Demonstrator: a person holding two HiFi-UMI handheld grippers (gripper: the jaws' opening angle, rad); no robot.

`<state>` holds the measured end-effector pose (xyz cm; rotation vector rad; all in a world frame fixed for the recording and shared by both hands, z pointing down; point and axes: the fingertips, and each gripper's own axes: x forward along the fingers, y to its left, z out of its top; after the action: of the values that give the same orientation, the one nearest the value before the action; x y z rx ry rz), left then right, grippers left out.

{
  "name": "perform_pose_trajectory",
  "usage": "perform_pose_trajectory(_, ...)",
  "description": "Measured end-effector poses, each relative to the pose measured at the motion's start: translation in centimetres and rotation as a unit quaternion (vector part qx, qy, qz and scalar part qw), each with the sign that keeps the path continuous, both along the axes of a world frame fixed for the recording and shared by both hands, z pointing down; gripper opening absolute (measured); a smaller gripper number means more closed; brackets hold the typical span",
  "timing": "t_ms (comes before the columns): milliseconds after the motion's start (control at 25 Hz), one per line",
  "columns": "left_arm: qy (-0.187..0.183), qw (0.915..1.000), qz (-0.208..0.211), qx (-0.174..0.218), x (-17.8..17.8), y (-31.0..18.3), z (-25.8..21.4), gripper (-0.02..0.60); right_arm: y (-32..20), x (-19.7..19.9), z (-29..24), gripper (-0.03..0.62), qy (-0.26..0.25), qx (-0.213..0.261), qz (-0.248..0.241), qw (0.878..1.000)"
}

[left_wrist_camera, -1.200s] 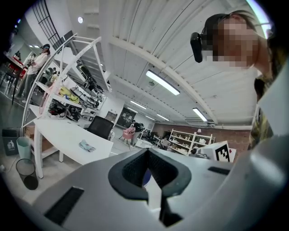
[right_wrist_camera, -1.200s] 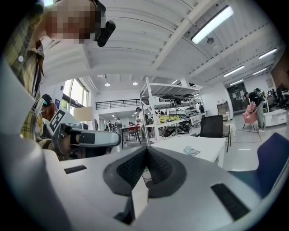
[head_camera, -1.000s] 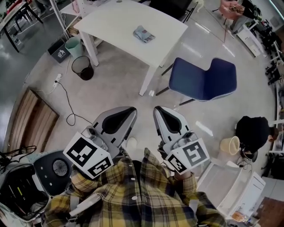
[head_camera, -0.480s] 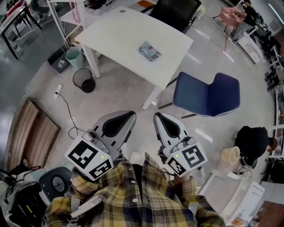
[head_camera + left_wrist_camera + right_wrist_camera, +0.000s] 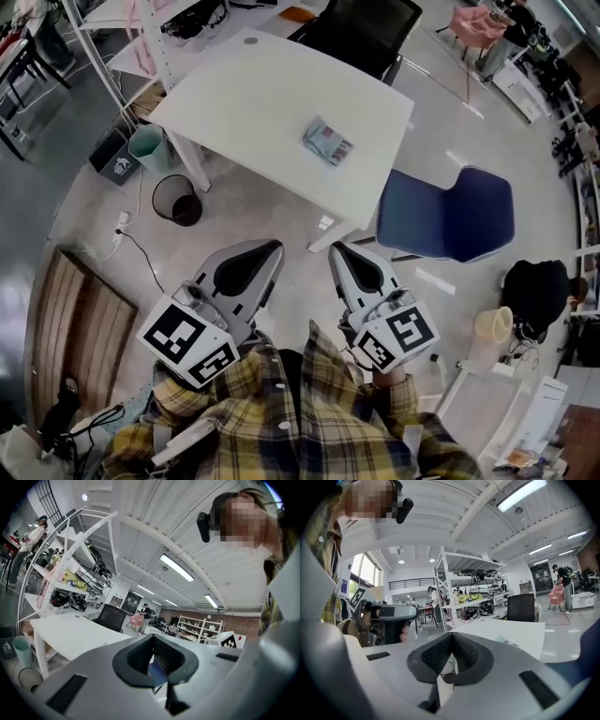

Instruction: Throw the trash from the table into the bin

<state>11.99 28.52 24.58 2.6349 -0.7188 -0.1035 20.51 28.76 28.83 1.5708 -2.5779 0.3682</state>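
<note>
A white counter point(image 5: 253, 103) stands on the pale floor point(image 5: 272, 234); one crumpled packet of trash point(image 5: 327, 142) lies flat on its top, near the right edge and away from the corners; on the floor by its left corner stand a black mesh bin point(image 5: 176, 200) and a teal bin point(image 5: 150, 148).

the trash point(image 5: 327, 142) lies on the table point(image 5: 253, 94). the bin point(image 5: 176, 200) stands left of the table, a chair point(image 5: 450, 214) right.
</note>
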Motion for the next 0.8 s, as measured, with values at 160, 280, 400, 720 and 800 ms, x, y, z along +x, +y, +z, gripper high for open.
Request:
perform_pose_trajectory(160, 0.000, 0.9999, 0.005, -0.013, -1.8, -2.6, 1.1, 0.008, -1.9, -1.0, 1.6, -0.002, -0.007, -0.022, 0.021, 1.000)
perform_pose_trajectory(280, 0.000, 0.9995, 0.007, -0.029, -2.4, -4.3, 2.2, 0.008, -3.2, -1.7, 2.7, -0.002, -0.012, -0.039, 0.027, 0.999)
perform_pose_trajectory(400, 0.000, 0.9989, 0.014, -0.045, -2.4, -5.6, 3.2, 0.008, -4.6, -1.6, 3.4, -0.002, -0.011, -0.053, 0.034, 0.998)
perform_pose_trajectory(720, -0.002, 0.9985, 0.023, -0.049, -0.6, -11.7, 4.1, 0.008, -11.3, -0.6, 4.6, -0.002, -0.009, -0.061, 0.025, 0.998)
perform_pose_trajectory(800, -0.002, 0.9988, 0.023, -0.043, 0.0, -13.9, 3.8, 0.008, -13.8, -0.1, 4.4, -0.002, -0.009, -0.057, 0.023, 0.998)
